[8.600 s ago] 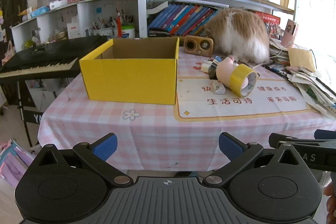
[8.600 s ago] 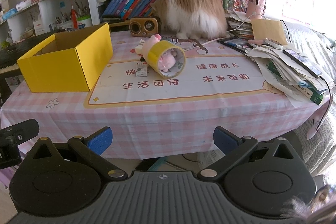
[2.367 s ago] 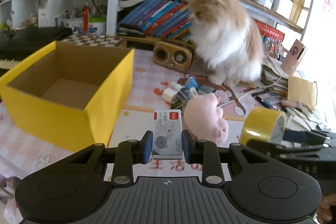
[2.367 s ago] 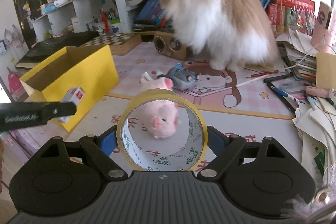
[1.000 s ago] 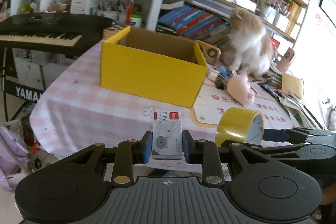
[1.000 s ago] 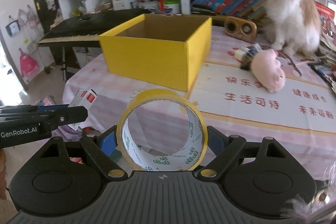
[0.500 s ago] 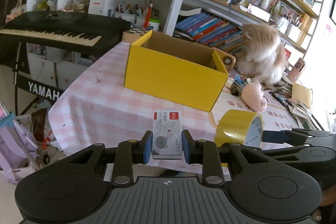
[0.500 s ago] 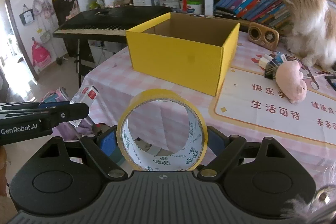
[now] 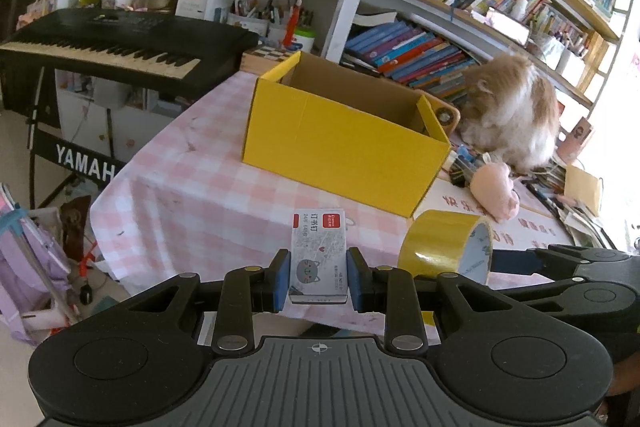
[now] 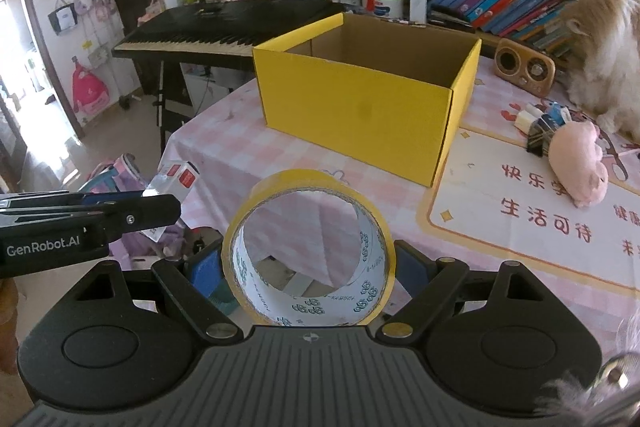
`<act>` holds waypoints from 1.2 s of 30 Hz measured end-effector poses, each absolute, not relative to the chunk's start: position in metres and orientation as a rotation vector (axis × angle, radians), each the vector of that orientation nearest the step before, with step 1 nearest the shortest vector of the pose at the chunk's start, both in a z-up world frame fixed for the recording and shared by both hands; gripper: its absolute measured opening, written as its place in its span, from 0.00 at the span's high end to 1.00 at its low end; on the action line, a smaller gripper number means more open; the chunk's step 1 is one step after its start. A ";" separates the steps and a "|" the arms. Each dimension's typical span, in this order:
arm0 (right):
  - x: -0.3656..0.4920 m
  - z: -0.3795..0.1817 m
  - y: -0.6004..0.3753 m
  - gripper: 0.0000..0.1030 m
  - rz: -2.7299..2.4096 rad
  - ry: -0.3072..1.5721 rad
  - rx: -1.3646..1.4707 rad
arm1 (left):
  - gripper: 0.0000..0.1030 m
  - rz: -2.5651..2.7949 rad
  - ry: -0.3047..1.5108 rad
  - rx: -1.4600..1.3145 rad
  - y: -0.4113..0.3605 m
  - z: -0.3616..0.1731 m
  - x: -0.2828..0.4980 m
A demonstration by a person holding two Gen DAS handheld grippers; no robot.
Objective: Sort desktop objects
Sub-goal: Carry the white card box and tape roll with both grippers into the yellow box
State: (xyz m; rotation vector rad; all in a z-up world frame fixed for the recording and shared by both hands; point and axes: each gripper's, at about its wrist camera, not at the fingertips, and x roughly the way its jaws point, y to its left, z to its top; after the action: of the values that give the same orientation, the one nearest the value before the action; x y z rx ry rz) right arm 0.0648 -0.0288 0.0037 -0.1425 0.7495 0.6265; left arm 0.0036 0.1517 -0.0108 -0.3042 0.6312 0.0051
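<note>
My left gripper [image 9: 319,279] is shut on a small white staple box [image 9: 318,251] with a red label and a cat drawing, held upright off the table's near corner. My right gripper [image 10: 308,271] is shut on a roll of yellow tape [image 10: 308,251], its hole facing the camera. The same tape roll [image 9: 448,247] shows to the right in the left wrist view. An open yellow cardboard box [image 9: 340,143], empty inside as far as I see, stands on the pink checked tablecloth [image 9: 192,203] beyond both grippers. A pink plush pig [image 10: 578,163] lies right of the box.
A fluffy cat [image 9: 512,115] sits at the back right beside a wooden speaker [image 10: 524,67] and a heap of small stationery [image 10: 540,125]. A black keyboard [image 9: 100,47] on a stand is left of the table. Bookshelves [image 9: 420,39] line the wall behind.
Both grippers have drifted left along the table's near edge with their loads, so the yellow box and cat now sit further right. Neither grip has altered.
</note>
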 end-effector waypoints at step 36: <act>0.329 0.031 0.028 0.17 0.731 0.609 -0.410 | 0.73 0.081 0.542 -0.162 0.173 0.022 0.233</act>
State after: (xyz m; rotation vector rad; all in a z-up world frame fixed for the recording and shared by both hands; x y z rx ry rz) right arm 0.3295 0.0279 0.0315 -0.4099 0.6088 0.7308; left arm 0.2332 0.1729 0.0222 -0.1622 0.5418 0.0813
